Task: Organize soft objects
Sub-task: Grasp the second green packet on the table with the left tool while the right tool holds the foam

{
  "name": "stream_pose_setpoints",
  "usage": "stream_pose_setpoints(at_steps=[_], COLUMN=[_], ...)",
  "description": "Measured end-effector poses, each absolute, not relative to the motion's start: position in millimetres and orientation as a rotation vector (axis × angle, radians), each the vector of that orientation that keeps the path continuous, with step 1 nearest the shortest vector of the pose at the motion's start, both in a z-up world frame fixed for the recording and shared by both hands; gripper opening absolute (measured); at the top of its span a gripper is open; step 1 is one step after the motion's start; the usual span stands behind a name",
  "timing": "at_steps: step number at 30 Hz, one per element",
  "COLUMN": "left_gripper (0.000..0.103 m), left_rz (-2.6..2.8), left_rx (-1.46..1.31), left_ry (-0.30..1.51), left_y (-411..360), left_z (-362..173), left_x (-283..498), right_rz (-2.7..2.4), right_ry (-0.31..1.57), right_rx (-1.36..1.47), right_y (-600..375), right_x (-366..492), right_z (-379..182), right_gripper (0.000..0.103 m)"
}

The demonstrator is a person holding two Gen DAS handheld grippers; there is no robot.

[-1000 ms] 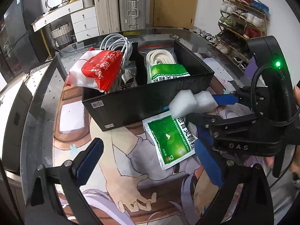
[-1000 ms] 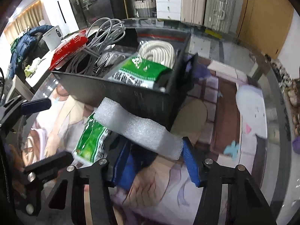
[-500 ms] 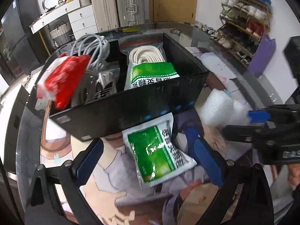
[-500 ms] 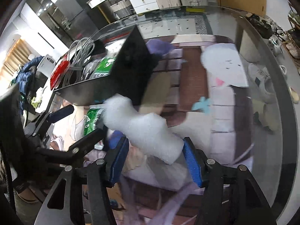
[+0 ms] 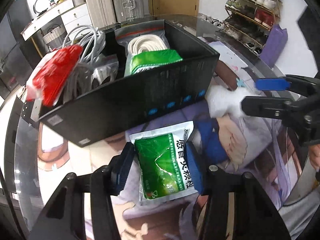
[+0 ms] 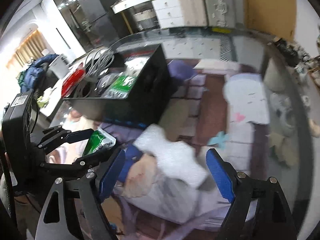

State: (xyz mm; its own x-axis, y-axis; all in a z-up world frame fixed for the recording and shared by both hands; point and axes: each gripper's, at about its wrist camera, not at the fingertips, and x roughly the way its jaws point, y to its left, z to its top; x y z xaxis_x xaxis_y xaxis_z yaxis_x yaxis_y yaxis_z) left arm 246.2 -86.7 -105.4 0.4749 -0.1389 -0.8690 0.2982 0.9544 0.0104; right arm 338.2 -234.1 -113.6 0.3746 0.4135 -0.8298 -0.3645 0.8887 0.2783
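Observation:
A green and white pouch lies on the table in front of the black box. My left gripper is closed in on its two sides and grips it. It also shows in the right wrist view. A white foam block lies on the table between the spread jaws of my right gripper, which is open; the foam also shows in the left wrist view, right of the box.
The black box holds a red pouch, grey cables, a bagged white rope coil and another green pouch. The glass table edge curves at the right. A shoe rack stands beyond.
My right gripper has opened and let go of the foam block, which now lies on the table. My left gripper has moved forward and closed on the green pouch.

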Motion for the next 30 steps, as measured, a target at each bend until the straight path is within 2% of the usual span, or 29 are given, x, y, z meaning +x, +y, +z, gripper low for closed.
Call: stream_pose_setpoints(at_steps=[7, 10, 15, 16, 19, 21, 30], left_gripper=[0.051, 0.051, 0.051, 0.051, 0.051, 0.051, 0.051], left_rz=[-0.206, -0.192, -0.196, -0.198, -0.203, -0.204, -0.202], left_rx=[0.164, 0.16, 0.144, 0.142, 0.147, 0.156, 0.154], left_ry=[1.059, 1.051, 1.056, 1.054, 1.049, 1.055, 1.058], left_y=[-50.3, -31.1, -22.8, -21.6, -26.4, -28.7, -26.0], left_z=[-102.5, -102.3, -104.9, -104.3, -103.2, -102.6, -99.1], left_x=[234.2, 231.3, 228.2, 227.8, 229.6, 230.0, 225.1], right_rz=[0.67, 0.567, 0.456, 0.451, 0.467, 0.479, 0.575], right_ry=[1.198, 1.121, 1.121, 1.128, 1.141, 1.131, 1.116], right_rx=[0.089, -0.035, -0.005, -0.027, -0.101, -0.167, -0.25], right_y=[-196.6, -186.7, -186.1, -181.9, -166.3, -157.7, -135.3], right_x=[310.7, 301.4, 322.9, 325.6, 326.1, 318.5, 289.6], right_z=[-113.5, -104.0, -112.3, -115.6, -124.7, -125.5, -116.2], right_gripper=[0.085, 0.085, 0.085, 0.083, 0.051, 0.042, 0.04])
